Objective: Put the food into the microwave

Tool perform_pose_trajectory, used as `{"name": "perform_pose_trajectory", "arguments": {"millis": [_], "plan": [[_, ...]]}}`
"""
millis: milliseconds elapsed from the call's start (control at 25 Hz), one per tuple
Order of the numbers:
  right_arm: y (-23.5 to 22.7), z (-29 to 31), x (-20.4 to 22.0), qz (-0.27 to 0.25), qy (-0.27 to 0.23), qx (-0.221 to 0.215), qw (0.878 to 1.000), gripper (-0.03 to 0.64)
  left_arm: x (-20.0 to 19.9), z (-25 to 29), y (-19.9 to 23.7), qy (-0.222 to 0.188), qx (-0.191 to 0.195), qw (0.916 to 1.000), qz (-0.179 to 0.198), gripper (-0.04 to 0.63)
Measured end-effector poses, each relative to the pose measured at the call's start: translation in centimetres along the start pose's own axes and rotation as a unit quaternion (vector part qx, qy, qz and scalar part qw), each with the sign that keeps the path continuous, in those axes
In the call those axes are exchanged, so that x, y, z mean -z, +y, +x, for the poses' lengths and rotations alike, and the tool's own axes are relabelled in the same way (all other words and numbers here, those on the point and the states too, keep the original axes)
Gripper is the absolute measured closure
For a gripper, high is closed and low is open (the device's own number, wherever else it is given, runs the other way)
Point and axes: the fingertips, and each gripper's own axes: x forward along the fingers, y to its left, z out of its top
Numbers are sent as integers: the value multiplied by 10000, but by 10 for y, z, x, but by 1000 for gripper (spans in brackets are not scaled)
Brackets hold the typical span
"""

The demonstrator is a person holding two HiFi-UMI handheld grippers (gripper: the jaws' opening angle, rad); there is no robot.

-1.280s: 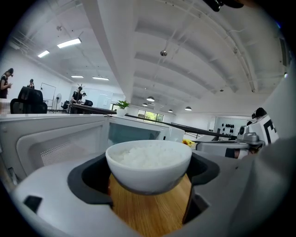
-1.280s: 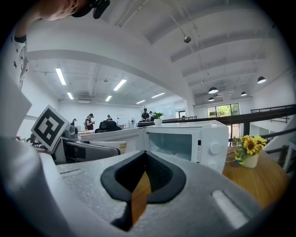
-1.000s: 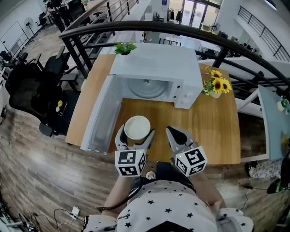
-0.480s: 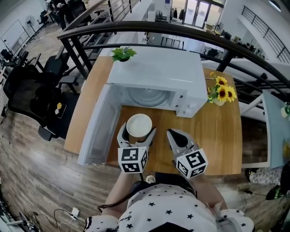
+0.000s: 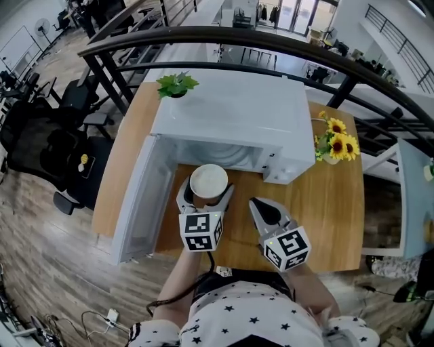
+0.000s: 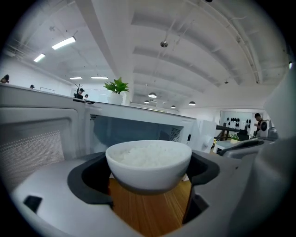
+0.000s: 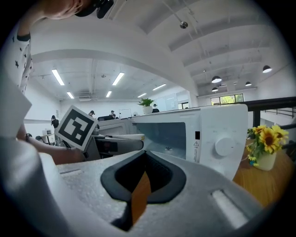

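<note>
Gripping a white bowl (image 5: 208, 181) of rice by its sides, the left tongs (image 5: 206, 195) are holding it over the counter (image 5: 319, 203) before the open microwave (image 5: 230, 115). Beside them, the right tongs (image 5: 262, 207) are resting clenched, empty. Likely rigid, slippery, breakable.

From where I sit, I see a light wooden surface (image 5: 325, 203) standing on a grey-brown plank floor (image 5: 41, 251). Black office chairs (image 5: 47, 149) crowd the floor to its left. A curved black railing (image 5: 224, 39) runs past its far edge, with a wider office hall beyond and glass doors (image 5: 298, 15) at the far end. A small potted plant (image 5: 176, 85) shows at the back left, and a vase of sunflowers (image 5: 337, 146) stands on the right. Overhead, a white ribbed ceiling (image 6: 194, 51) carries bright strip lights (image 6: 64, 43).
</note>
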Motion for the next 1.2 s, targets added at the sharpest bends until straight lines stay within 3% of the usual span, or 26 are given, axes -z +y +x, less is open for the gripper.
{"name": "perform_pose_trajectory", "arguments": {"millis": [1200], "plan": [[-41, 42, 24, 292, 407, -86, 9987, 612, 21, 123, 32, 314, -447, 9972, 509, 118]]}}
